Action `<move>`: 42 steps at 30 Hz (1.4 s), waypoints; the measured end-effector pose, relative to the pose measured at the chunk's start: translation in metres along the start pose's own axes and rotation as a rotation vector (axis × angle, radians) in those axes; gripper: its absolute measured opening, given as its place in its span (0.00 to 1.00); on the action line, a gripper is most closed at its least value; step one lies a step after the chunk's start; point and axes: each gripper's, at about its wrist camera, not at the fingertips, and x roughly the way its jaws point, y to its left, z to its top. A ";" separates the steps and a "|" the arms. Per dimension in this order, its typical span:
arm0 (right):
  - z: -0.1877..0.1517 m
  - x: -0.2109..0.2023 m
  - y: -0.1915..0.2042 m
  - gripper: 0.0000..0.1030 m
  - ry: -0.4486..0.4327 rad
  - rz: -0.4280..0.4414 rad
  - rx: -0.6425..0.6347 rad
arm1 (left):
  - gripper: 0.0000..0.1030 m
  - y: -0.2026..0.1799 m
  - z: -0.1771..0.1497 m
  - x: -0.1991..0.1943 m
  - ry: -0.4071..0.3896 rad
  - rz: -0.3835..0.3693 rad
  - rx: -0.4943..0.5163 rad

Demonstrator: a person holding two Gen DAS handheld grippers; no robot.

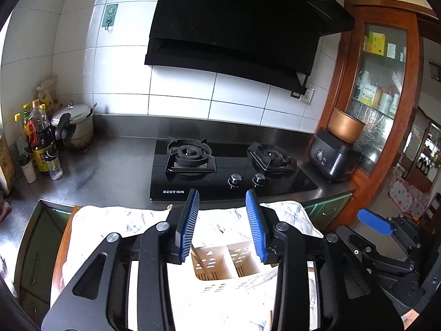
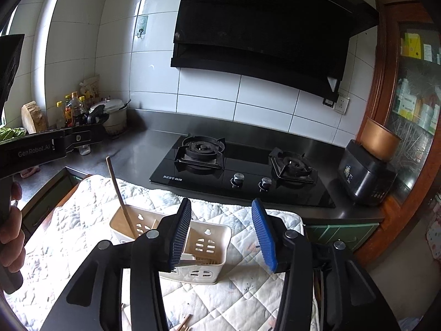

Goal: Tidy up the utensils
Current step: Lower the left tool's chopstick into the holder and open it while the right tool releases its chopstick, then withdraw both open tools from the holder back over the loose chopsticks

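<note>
Both the left gripper and right gripper are hovering with jaws spread and empty above the utensil holder, one chopstick leaning inside its left compartment.

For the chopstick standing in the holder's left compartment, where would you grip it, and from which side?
Grip the chopstick on its bare upper shaft, well above the holder rim, coming from the side with the jaws straddling the stick. It leans up and left, free of the walls there; lower down the compartment blocks access.

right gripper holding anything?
No: the right gripper is open and empty above the utensil holder, where one chopstick already stands.
</note>
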 end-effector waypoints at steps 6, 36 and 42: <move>-0.011 -0.039 0.006 0.49 -0.021 -0.002 -0.007 | 0.36 0.010 -0.009 -0.045 -0.029 0.015 0.006; -0.165 -0.117 0.081 0.50 0.076 0.035 0.022 | 0.37 0.064 -0.207 -0.169 0.122 0.170 0.000; -0.182 -0.117 0.094 0.49 0.104 0.042 0.025 | 0.37 0.063 -0.234 -0.174 0.144 0.195 0.008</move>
